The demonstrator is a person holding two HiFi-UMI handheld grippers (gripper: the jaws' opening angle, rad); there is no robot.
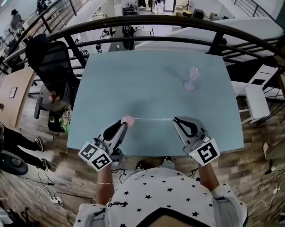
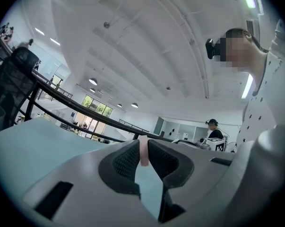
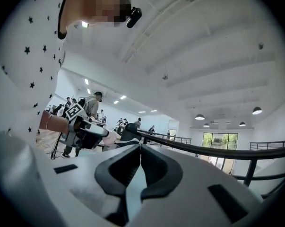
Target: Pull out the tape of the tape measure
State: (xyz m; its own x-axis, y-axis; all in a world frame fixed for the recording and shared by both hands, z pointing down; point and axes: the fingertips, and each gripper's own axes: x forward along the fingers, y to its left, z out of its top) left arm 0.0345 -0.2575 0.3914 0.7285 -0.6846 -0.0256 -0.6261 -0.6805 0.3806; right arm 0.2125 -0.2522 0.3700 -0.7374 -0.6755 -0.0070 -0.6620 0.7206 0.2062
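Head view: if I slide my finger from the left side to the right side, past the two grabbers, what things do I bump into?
black chair → left gripper → pink tape measure → tape stretched out over the table → right gripper

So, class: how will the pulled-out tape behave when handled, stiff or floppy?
Probably thin and bendy: the tape shows as a narrow pale line, stretched straight between the case in the left gripper and the right gripper. Likely light; released, it may spring back.
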